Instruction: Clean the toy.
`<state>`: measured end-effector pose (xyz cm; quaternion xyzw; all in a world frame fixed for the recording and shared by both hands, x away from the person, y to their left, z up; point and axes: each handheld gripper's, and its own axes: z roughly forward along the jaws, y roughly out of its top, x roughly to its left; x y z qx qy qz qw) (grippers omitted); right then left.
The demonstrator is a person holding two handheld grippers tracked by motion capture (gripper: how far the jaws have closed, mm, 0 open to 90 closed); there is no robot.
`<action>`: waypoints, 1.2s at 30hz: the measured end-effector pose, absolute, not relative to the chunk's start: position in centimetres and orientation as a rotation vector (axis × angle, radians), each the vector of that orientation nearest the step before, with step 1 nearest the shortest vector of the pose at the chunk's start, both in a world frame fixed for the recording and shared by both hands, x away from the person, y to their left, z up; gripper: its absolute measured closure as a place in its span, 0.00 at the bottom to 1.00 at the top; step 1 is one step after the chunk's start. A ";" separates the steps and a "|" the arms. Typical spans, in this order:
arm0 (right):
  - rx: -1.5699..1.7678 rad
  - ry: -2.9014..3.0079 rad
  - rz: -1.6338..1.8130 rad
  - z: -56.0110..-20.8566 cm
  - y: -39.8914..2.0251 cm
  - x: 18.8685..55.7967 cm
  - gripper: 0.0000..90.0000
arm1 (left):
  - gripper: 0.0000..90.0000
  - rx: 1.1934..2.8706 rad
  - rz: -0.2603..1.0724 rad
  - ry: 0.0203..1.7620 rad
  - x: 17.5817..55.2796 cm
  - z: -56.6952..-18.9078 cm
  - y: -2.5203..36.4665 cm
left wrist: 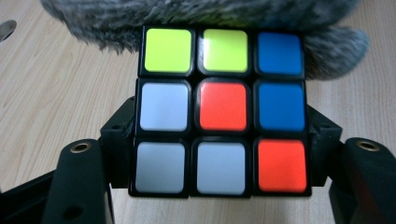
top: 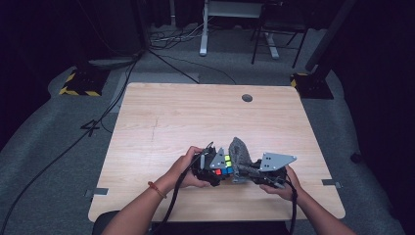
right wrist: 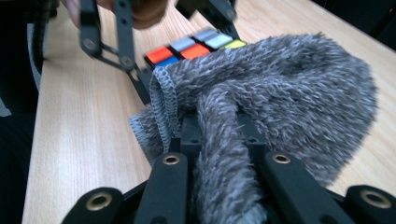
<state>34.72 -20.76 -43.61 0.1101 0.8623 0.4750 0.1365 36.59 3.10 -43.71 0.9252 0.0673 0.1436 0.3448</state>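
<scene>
With the left hand-held gripper (left wrist: 219, 186) clamping the cube (left wrist: 223, 109) and the right hand-held gripper (right wrist: 219, 140) pinching the cloth (right wrist: 289, 88), hard wiping could probably twist the cube loose.

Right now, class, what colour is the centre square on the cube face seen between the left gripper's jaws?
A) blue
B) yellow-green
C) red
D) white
C: in the left gripper view the puzzle cube shows a red middle square, with white to its left, blue to its right and yellow-green above.
</scene>
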 end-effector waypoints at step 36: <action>0.443 2.539 1.484 -44.9 -22.1 36.0 0.87 | 0.37 2.288 0.370 0.176 36.4 -42.2 4.1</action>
